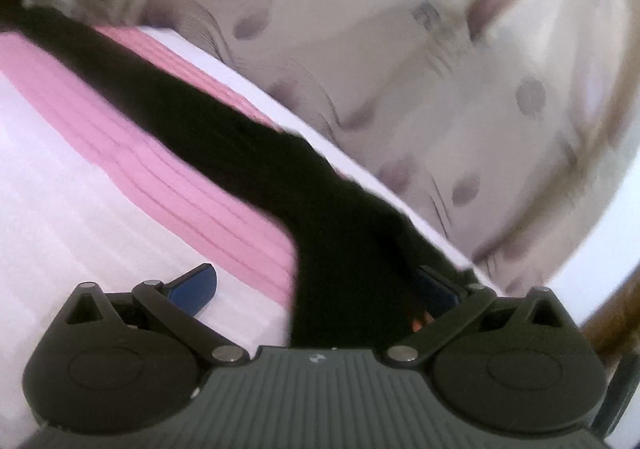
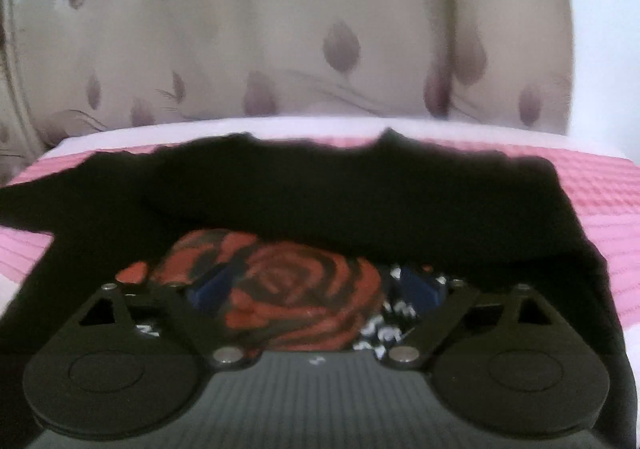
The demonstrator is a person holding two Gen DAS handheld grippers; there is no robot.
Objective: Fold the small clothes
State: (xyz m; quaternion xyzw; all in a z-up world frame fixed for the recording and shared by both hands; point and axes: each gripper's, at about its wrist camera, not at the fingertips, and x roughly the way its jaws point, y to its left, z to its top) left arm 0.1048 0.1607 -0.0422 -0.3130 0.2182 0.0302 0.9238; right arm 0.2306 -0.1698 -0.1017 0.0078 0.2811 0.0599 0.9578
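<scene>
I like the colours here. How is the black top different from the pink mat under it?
The top is black with a red rose print; the mat is plain pink. The top lies creased and partly folded over; the mat lies flat, with ridges. The top rests on the mat. Both are soft.

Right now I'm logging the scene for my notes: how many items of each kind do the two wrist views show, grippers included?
Black garment with a red rose print: 1
Pink and white striped bed cover: 1
Beige curtain with purple leaf pattern: 1
Hand-held grippers with blue finger pads: 2, the left hand-held gripper and the right hand-held gripper
Total: 5
</scene>
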